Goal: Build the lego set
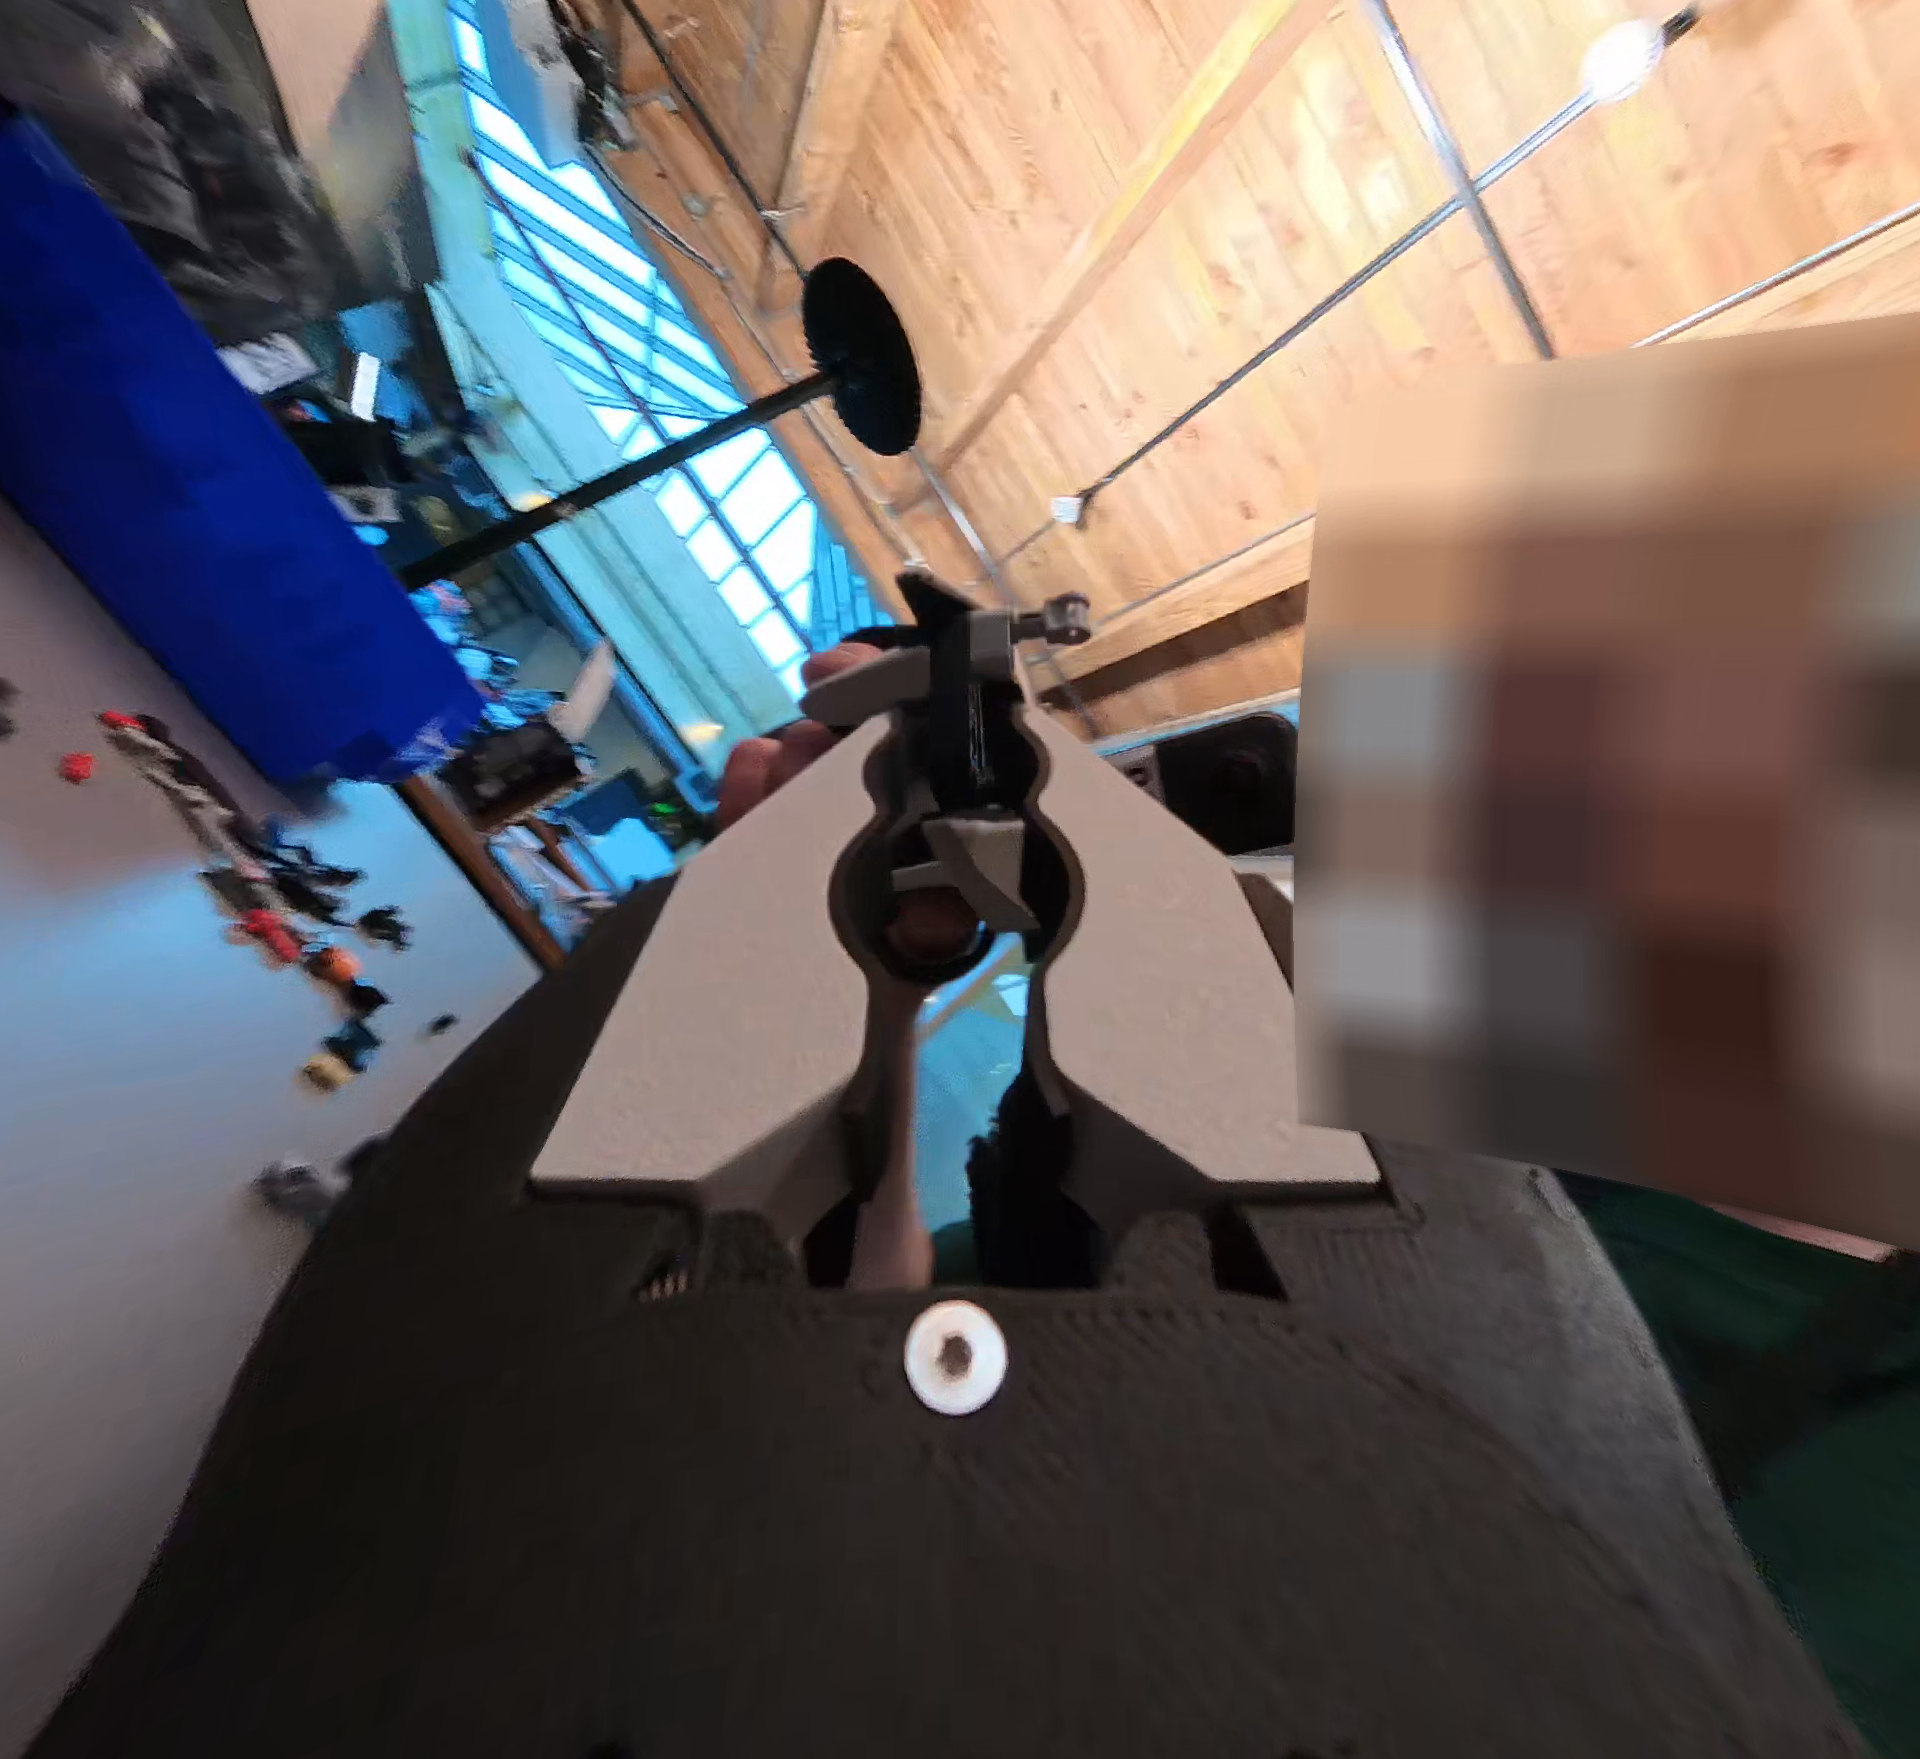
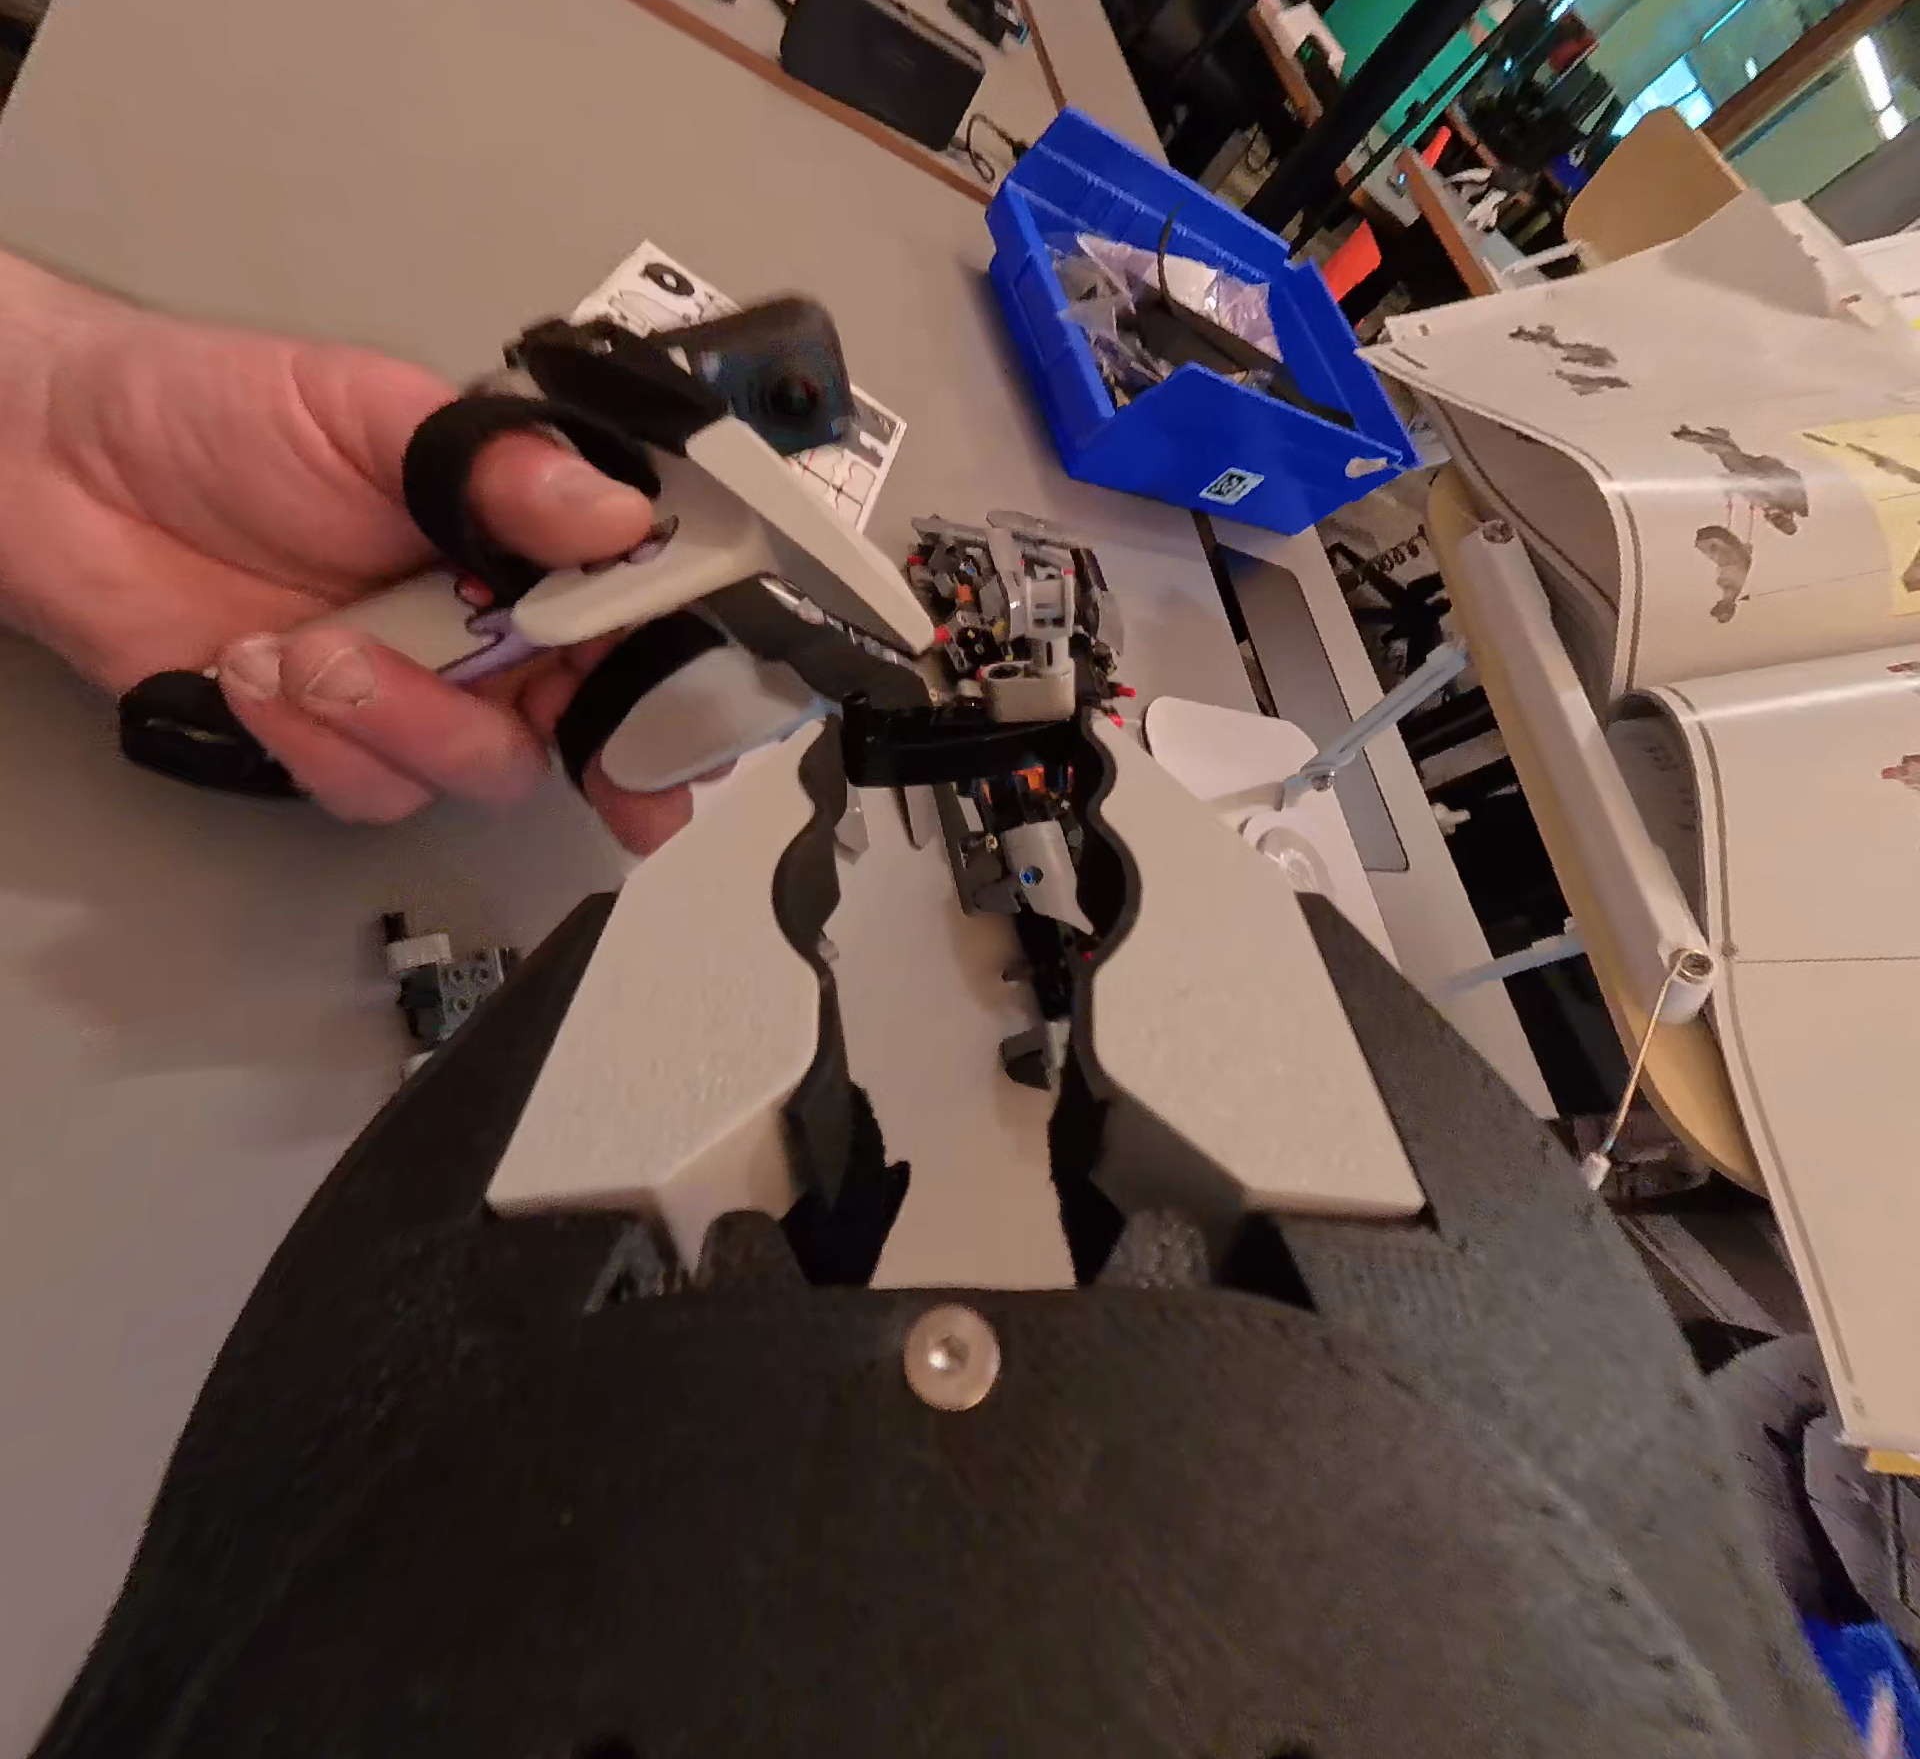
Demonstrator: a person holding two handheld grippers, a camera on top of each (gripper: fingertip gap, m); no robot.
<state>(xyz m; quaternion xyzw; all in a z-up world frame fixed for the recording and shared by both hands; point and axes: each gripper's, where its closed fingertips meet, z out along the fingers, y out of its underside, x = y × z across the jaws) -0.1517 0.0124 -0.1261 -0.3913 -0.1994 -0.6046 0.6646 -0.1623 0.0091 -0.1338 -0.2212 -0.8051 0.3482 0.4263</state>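
The lego model (image 2: 997, 608), a dense grey and black build with orange and red bits, is held above the table between both grippers. My right gripper (image 2: 956, 753) is shut on a black beam at the model's near end. My left gripper (image 2: 920, 644), held by a hand, comes in from the left with its tips pinched on the model. In the left wrist view my left gripper (image 1: 961, 733) points up toward the ceiling and is shut on a black part of the model (image 1: 987, 649). The rest of the model is hidden behind the fingers there.
A blue bin (image 2: 1195, 442) with plastic bags stands behind the model and also shows in the left wrist view (image 1: 187, 483). An open instruction booklet (image 2: 1714, 514) is at right. A printed sheet (image 2: 862, 452), a small grey sub-assembly (image 2: 442, 971) and loose pieces (image 1: 281, 888) lie on the grey table (image 2: 312, 151).
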